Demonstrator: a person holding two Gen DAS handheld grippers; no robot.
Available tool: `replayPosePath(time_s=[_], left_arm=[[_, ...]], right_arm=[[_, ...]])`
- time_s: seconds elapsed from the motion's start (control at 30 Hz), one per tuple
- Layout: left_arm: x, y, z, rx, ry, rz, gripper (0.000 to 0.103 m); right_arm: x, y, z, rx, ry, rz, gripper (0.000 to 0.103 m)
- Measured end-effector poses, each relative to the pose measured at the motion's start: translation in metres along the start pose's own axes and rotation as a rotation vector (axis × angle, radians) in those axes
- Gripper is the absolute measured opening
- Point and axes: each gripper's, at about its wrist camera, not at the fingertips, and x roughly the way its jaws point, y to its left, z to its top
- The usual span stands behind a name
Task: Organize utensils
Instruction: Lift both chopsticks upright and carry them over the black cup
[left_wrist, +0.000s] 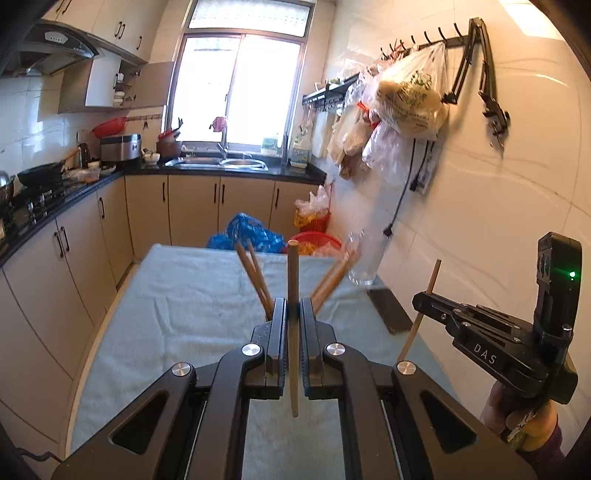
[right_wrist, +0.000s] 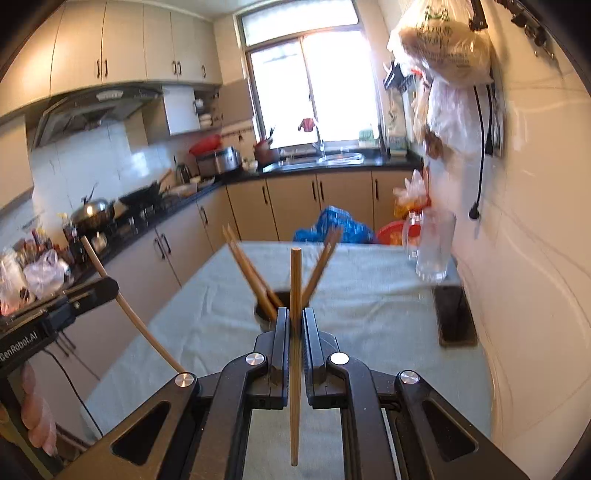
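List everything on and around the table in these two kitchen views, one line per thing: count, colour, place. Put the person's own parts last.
table cloth: one, pale blue-grey, covering the table.
holder: one, dark, mid-table, mostly hidden behind the claw.
chopsticks in holder: about four, wooden, leaning outward.
held chopsticks: two, wooden, one upright in each claw.
glass mug: one, clear, table's far right corner.
tray: one, dark brown, right edge by the wall.
blue bag: one, on the floor beyond the table.
red basin: one, beside the bag.
left claw: one, black, shut on a chopstick.
right claw: one, black, shut on a chopstick.
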Motion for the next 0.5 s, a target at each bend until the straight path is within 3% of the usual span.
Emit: replayPosePath(time_s=[0.27, 0.5], left_arm=[[0.025, -0.001, 0.057, -0.012, -0.071, 0.012, 0.006], [0.054, -0.006, 0.078, -0.005, -0.093, 0.012, 0.006]], right_arm=[[0.028, 0.002, 0.057, 0.063, -0.116, 0.012, 0.007], [0.057, -0.011, 0.081, 0.158, -0.146, 0.028, 0.007]])
